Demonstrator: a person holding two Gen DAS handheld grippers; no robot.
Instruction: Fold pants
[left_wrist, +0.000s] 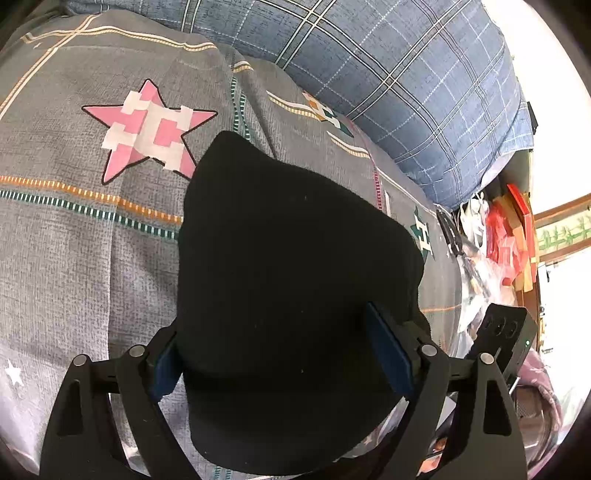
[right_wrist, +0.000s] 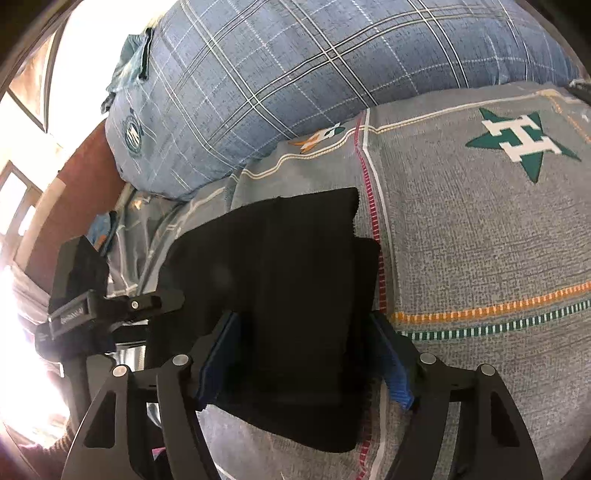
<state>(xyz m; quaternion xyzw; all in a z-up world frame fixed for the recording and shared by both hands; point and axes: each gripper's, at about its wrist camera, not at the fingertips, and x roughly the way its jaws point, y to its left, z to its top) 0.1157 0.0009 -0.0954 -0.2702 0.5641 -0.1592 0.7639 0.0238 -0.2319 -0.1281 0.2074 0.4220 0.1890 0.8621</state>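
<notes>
Two claws released | left claw (left_wrist: 275, 354) spread wide, black pants (left_wrist: 295, 277) between its pads | right claw (right_wrist: 304, 356) spread, pads astride pants (right_wrist: 280, 295) | pants lie folded on grey bedspread (left_wrist: 66, 240) near blue pillow (right_wrist: 295, 74)

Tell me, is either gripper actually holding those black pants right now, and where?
Neither seems to. The black pants lie folded on the grey bedspread; both the left gripper and right gripper stand open over the near edge, pads apart from the cloth.
</notes>
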